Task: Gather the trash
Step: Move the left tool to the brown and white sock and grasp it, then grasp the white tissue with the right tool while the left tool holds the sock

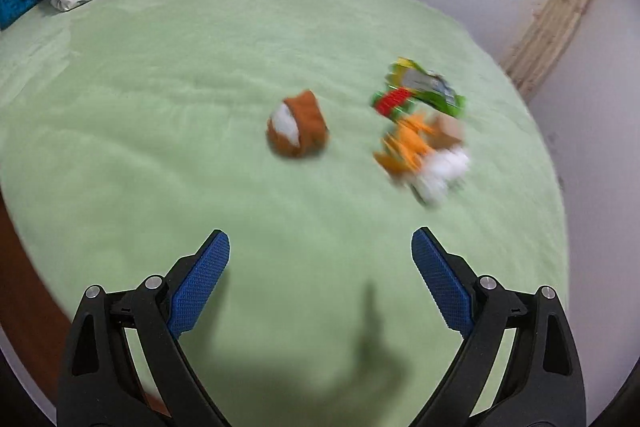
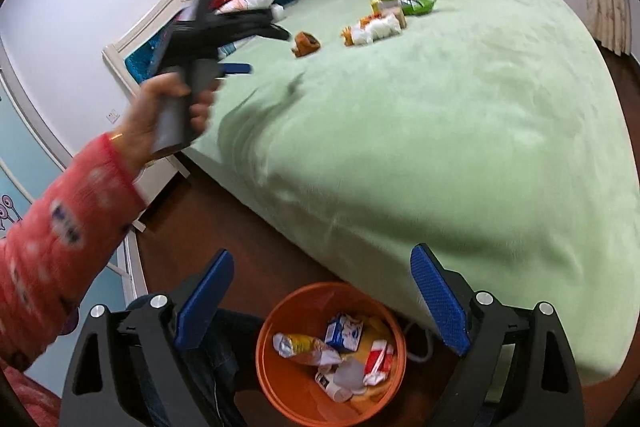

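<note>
While both my tools hang wide open and empty, the trash is split between the bed and the bin.

My left tool (image 1: 321, 241) is out over the pale green fuzzy bedspread (image 1: 160, 87), blue pads spread, with a crumpled brown-and-white wrapper (image 1: 297, 125) lying ahead of it and, off to the right, a blurry pile: a green and yellow snack bag (image 1: 428, 91) touching an orange and white crumpled packet (image 1: 424, 155). My right tool (image 2: 322, 261) sits above the round orange plastic bin (image 2: 268, 359) on the dark wood floor just beside the bed, fingers apart. Inside it are a small blue and white carton (image 2: 344, 333), a red and white packet (image 2: 378, 361) and other scrunched wrappers. My left hand (image 2: 168, 111) shows there too, gripping its handle.
</note>
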A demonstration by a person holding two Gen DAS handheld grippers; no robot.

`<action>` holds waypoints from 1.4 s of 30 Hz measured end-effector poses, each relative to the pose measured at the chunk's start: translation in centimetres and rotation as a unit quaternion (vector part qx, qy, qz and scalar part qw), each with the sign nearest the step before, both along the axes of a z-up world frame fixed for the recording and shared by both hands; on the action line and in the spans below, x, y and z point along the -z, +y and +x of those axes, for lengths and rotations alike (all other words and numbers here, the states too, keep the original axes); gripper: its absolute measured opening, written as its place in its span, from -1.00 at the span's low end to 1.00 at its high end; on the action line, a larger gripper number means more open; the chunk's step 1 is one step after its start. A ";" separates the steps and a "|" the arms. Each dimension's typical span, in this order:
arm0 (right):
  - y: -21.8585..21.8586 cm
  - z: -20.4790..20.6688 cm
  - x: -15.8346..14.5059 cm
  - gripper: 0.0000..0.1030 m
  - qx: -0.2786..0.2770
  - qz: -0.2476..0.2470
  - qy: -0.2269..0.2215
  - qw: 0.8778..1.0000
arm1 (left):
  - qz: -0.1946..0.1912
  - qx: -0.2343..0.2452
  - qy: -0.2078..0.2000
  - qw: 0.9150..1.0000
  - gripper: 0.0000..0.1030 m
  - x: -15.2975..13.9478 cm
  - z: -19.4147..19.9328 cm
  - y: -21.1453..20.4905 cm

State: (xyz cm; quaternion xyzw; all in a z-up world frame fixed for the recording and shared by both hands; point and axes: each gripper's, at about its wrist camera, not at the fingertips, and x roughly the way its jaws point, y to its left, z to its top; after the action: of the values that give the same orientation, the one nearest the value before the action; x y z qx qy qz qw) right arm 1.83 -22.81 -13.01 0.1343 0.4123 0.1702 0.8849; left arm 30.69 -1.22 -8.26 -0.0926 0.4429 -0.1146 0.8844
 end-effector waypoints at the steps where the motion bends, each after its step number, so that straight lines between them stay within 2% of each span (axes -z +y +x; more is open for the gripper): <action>1: -0.2 0.3 -0.2 0.72 0.000 0.002 -0.003 1.000 | 0.004 -0.010 0.006 1.000 0.75 0.4 1.6 -0.2; 6: -1.6 2.1 -1.1 0.72 0.008 0.018 -0.016 1.000 | 0.006 -0.056 0.019 0.998 0.75 1.7 7.6 -0.3; 10: -2.1 3.1 -1.3 0.72 0.009 0.023 -0.019 1.000 | 0.026 -0.067 0.025 0.997 0.72 2.5 10.5 -0.6; 11: -2.1 3.4 -1.3 0.72 0.008 0.022 -0.020 1.000 | 0.033 -0.066 0.022 0.997 0.35 2.5 10.5 -0.9; 12: -2.1 3.5 -1.3 0.72 0.008 0.021 -0.021 1.000 | 0.041 -0.061 0.022 0.997 -0.19 2.6 10.7 -1.2; 15: -2.0 3.9 -1.3 0.72 0.009 0.022 -0.022 0.999 | 0.061 -0.046 0.016 0.997 -0.35 2.6 10.2 -1.8; 22: -1.5 3.8 -2.1 0.72 0.011 0.014 -0.029 0.999 | 0.076 -0.018 -0.012 0.997 -0.40 1.0 7.7 -1.6; 25: -1.1 3.5 -2.6 0.72 0.012 0.009 -0.037 0.999 | 0.066 -0.013 -0.011 0.998 -0.40 0.1 5.8 -1.1; 29: -0.7 4.0 -2.8 0.72 0.013 0.007 -0.037 0.999 | 0.083 -0.001 -0.028 0.996 -0.40 -1.2 1.7 -0.8; 32: -0.6 5.3 -3.0 0.72 0.017 0.002 -0.033 0.999 | 0.068 0.020 -0.043 0.997 -0.40 -2.2 -1.2 -0.4; 38: -1.0 12.3 -4.0 0.72 0.040 -0.003 -0.031 0.999 | 0.073 0.041 -0.074 0.994 -0.40 -3.5 -7.4 0.2; 42: -0.6 19.7 -3.8 0.72 0.041 0.007 0.013 0.999 | 0.064 0.050 -0.095 0.992 -0.40 -3.9 -10.9 0.5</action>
State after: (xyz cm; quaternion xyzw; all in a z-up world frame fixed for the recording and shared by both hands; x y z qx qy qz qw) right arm 21.55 -23.37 -9.19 0.1598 0.4166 0.1345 0.8848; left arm 19.79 -0.69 -4.35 -0.0024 0.3670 -0.1389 0.9198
